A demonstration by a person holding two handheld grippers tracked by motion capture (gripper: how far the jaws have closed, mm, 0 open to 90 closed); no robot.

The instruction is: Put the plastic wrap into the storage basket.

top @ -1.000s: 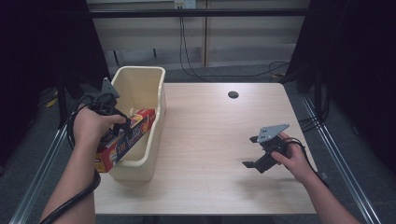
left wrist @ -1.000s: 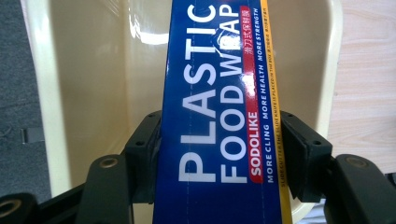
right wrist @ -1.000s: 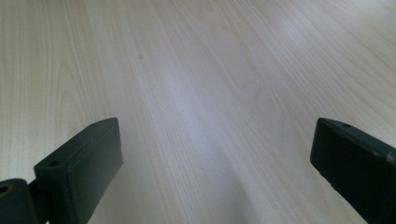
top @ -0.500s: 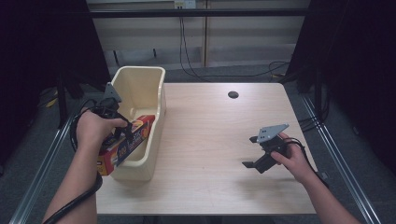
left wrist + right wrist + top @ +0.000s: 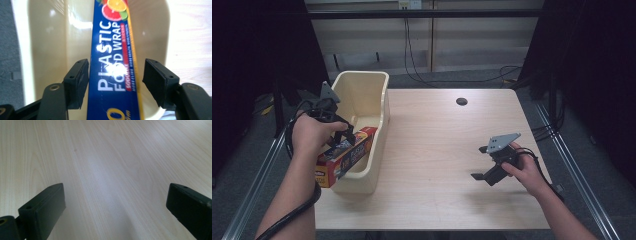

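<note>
A blue cardboard plastic-wrap box point(image 5: 112, 75) with white lettering and citrus pictures; cream plastic bin point(image 5: 372, 95); pale wood-grain counter point(image 5: 437, 150).

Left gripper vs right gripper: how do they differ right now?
The left gripper is over the cream bin with the plastic wrap box between its jaws, which have just been opening; a gap shows at one jaw. The right gripper hovers over the bare wooden table with wide, empty jaws. Both are hand-held with black jaws.
</note>
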